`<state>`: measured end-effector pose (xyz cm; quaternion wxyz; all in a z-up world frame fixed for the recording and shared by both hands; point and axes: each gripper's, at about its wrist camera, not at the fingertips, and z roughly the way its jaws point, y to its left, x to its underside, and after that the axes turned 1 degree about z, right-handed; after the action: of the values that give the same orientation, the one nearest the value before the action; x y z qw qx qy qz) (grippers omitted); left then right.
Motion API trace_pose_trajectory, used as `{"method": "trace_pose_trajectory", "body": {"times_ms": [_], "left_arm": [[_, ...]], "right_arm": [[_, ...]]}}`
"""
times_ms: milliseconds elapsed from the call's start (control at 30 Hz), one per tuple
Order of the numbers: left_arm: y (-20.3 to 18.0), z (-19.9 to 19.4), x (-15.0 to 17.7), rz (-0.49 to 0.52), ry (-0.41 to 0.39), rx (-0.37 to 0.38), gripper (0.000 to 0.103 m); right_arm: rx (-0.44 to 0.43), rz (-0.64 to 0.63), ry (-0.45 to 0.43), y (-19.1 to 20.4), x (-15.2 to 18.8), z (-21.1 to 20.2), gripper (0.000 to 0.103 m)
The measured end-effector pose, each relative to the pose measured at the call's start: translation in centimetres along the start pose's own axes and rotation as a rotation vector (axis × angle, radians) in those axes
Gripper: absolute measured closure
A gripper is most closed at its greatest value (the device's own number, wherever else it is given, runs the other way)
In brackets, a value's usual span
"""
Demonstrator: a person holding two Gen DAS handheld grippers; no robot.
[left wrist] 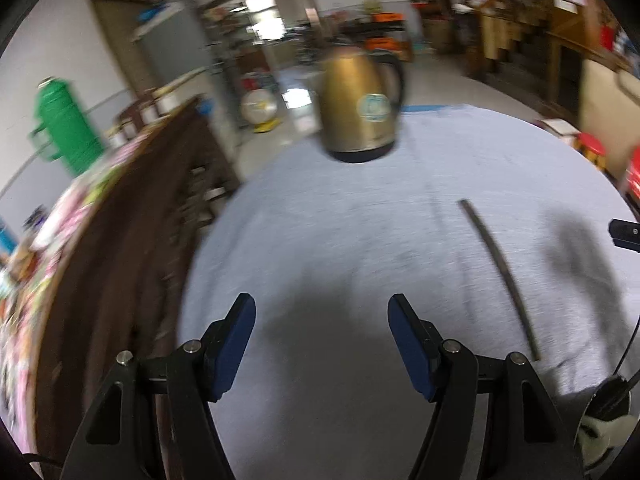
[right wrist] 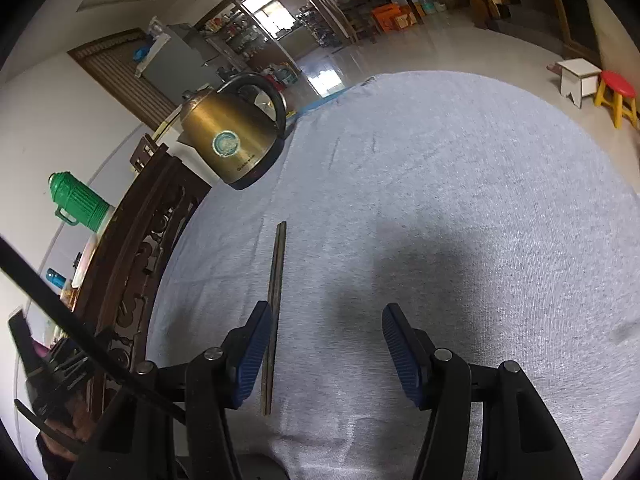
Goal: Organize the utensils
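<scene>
Chopsticks (right wrist: 275, 312) on grey cloth (right wrist: 460, 208), both grippers empty.
Left gripper (left wrist: 322, 316) and right gripper (right wrist: 322, 332) gaped, unladen; chopsticks just beside right's left finger; kettle (right wrist: 230, 136) beyond, well apart; cloth otherwise bare.

Gold kettle (right wrist: 232, 136) on grey cloth (right wrist: 460, 200); green flask (right wrist: 78, 202).

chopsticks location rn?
Chopsticks lie flat on the grey cloth, nearer than the kettle, just inside the right gripper's left finger.
</scene>
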<state>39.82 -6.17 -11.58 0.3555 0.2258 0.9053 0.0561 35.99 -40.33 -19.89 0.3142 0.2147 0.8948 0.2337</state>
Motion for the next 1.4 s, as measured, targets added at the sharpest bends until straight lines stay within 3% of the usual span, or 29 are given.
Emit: {"method": "trace_pose_trajectory", "body": {"times_ms": [100, 233, 433, 900, 1233, 1400], "left_arm": [[-2.1, 3.1, -2.1, 0.056, 0.029, 0.126, 0.033], [-4.7, 7.1, -4.3, 0.034, 0.118, 0.250, 0.034], [-8.3, 11.2, -6.6, 0.019, 0.144, 0.323, 0.034], [-12.6, 17.1, -8.0, 0.060, 0.213, 0.298, 0.034], [-11.7, 18.4, -8.2, -0.010, 0.240, 0.335, 0.033], [-10.3, 18.8, -7.6, -0.031, 0.283, 0.300, 0.032]], "right_arm": [[-0.005, 0.017, 0.002, -0.7, 0.1, 0.1, 0.042], [-0.007, 0.042, 0.009, -1.8, 0.3, 0.2, 0.042], [-0.005, 0.056, 0.014, -3.1, 0.3, 0.2, 0.042], [-0.015, 0.116, 0.029, -6.4, 0.2, 0.7, 0.042], [-0.032, 0.125, 0.031, -6.7, -0.2, 1.1, 0.042], [-0.034, 0.130, 0.032, -7.0, 0.0, 1.2, 0.042]]}}
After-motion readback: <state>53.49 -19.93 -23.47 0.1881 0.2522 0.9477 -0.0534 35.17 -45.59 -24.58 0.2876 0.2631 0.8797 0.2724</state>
